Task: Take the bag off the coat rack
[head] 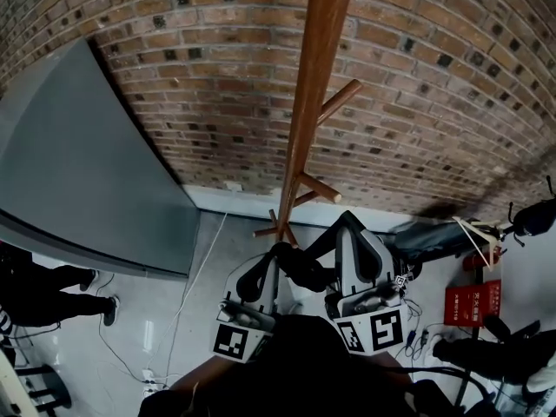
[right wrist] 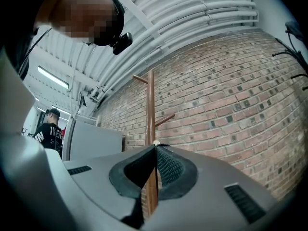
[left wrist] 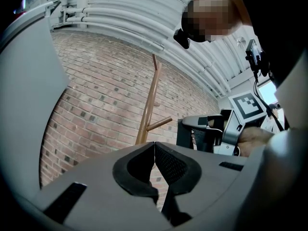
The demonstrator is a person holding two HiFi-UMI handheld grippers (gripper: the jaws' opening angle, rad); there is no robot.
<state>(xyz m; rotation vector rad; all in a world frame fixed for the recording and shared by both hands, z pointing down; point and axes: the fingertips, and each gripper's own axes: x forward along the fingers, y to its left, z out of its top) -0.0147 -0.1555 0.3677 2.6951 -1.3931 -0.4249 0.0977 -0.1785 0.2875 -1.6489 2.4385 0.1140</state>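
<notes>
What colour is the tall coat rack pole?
Reddish-brown, like polished wood. The coat rack shows best in the head view.

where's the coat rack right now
In the head view the coat rack stands mid-frame against the brick wall, just beyond the left gripper and right gripper.

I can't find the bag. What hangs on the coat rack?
Nothing hangs on the pegs that show on the coat rack. Its lower part is covered by the left gripper and right gripper.
</notes>
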